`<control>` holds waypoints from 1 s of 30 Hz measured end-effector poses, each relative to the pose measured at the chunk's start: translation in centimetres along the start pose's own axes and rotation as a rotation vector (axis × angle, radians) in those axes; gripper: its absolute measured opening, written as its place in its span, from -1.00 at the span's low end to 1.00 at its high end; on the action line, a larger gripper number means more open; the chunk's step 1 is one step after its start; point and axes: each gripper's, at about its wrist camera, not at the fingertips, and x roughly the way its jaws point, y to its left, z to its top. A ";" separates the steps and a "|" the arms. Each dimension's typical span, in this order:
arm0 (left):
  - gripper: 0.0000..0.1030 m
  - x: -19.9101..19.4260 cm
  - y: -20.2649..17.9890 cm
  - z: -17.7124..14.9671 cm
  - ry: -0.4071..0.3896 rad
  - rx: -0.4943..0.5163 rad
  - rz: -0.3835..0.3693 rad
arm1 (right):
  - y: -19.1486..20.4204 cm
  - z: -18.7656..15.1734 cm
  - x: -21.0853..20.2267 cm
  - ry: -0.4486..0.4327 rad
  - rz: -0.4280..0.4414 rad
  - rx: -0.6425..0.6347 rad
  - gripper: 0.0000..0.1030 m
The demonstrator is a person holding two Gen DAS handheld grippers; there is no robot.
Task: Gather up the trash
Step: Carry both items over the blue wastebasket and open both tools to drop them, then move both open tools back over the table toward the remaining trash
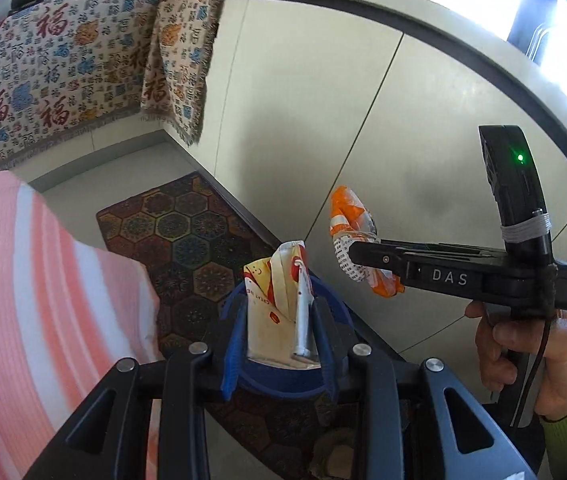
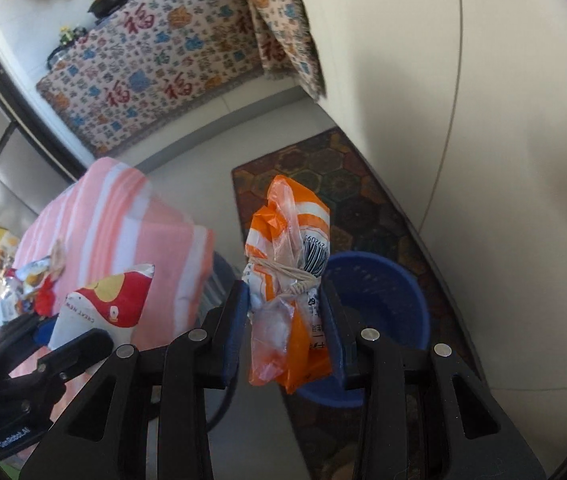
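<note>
Left claw (image 1: 279, 332) clamped tight on a red-and-white wrapper (image 1: 279, 300), held above the blue bin (image 1: 283, 384). Right claw (image 2: 287, 320) pinches an orange-and-white wrapper (image 2: 289, 264) tied with string; blue bin (image 2: 383, 300) sits just behind it on the patterned rug (image 2: 363, 184). Pink-striped table (image 2: 123, 216) to the left carries more wrappers (image 2: 35, 272).

bin (image 1: 335, 312): mostly hidden behind left claw | table trash (image 2: 31, 280): blurred, unidentifiable | rug (image 2: 363, 200): partly covered
</note>
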 end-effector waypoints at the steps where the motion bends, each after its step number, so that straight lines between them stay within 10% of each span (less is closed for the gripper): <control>1: -0.36 1.5 -0.3 0.3 0.016 0.006 -0.002 | -0.9 0.1 0.6 0.009 -0.008 0.013 -0.29; 12: -0.29 11.1 -2.6 0.5 0.121 0.057 -0.008 | -7.3 0.8 4.8 0.055 -0.008 0.117 -0.27; 20: 0.22 14.4 -2.3 0.3 0.129 0.059 -0.002 | -9.1 0.5 5.3 0.031 0.018 0.185 -0.01; 30: 0.22 11.3 -2.4 0.1 0.078 0.048 0.027 | -8.5 0.7 2.9 -0.056 0.005 0.176 0.22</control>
